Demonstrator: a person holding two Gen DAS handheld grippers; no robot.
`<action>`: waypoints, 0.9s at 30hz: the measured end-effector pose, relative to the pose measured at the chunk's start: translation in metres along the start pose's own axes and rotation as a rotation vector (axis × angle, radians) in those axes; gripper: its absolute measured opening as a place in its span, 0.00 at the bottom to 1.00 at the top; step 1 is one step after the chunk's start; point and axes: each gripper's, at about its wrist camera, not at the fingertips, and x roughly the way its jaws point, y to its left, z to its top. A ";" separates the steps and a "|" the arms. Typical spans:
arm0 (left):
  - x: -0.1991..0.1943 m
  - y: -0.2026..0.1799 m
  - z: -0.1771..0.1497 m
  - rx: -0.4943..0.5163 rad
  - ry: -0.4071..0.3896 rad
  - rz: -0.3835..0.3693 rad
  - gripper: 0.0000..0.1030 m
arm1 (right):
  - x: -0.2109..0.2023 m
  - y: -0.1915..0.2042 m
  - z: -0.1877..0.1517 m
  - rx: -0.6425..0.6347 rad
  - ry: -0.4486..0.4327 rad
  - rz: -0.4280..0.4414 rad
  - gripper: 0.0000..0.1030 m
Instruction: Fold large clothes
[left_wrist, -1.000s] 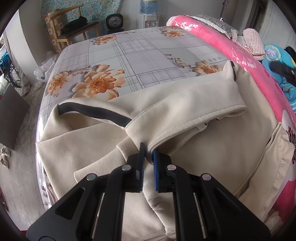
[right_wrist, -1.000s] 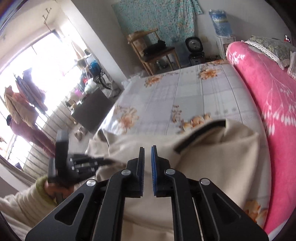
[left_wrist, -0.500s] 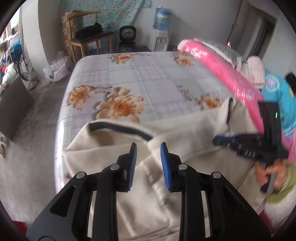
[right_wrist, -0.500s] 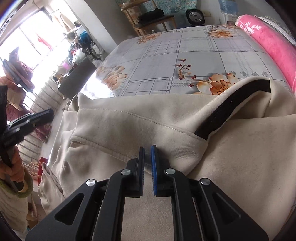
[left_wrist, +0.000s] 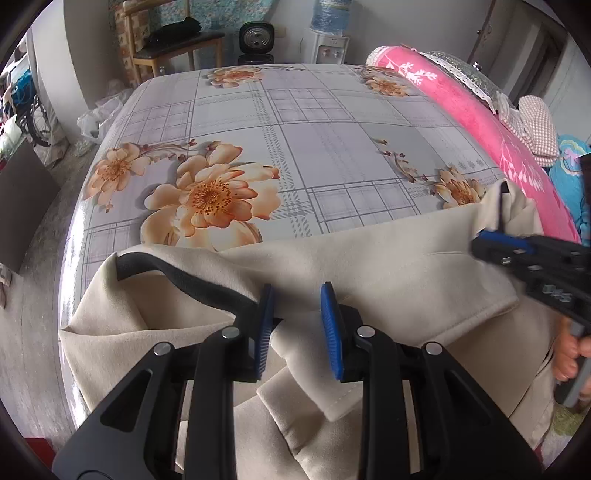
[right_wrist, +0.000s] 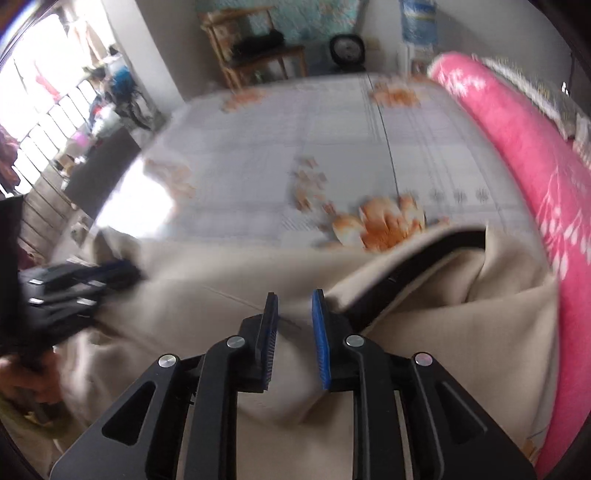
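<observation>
A large cream garment (left_wrist: 388, 266) with black trim (left_wrist: 192, 284) lies folded across the near edge of the bed; it also shows in the right wrist view (right_wrist: 207, 295). My left gripper (left_wrist: 297, 325) is open just above the folded edge, beside the black trim, holding nothing. My right gripper (right_wrist: 293, 328) is open over the cloth next to another black trim strip (right_wrist: 417, 269). It also shows at the right of the left wrist view (left_wrist: 532, 258). The right wrist view is blurred.
The bed has a grey floral sheet (left_wrist: 295, 147). A pink blanket (left_wrist: 461, 110) runs along its right side with pillows behind. A wooden chair (left_wrist: 173, 40), a fan (left_wrist: 255, 37) and a water dispenser stand beyond the bed. Floor lies left.
Both grippers have opened and let go of the garment. The folded cloth now lies flatter on the bed. The right gripper is moving, its view blurred.
</observation>
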 end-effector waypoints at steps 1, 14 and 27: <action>-0.001 -0.001 0.000 0.008 0.000 0.005 0.25 | 0.000 -0.006 0.000 0.022 -0.024 0.028 0.19; -0.003 -0.051 -0.024 0.216 -0.041 -0.024 0.24 | 0.003 0.053 -0.017 -0.158 -0.014 0.111 0.21; -0.015 -0.078 -0.049 0.288 -0.015 0.050 0.39 | -0.015 0.055 -0.038 -0.160 0.011 0.057 0.28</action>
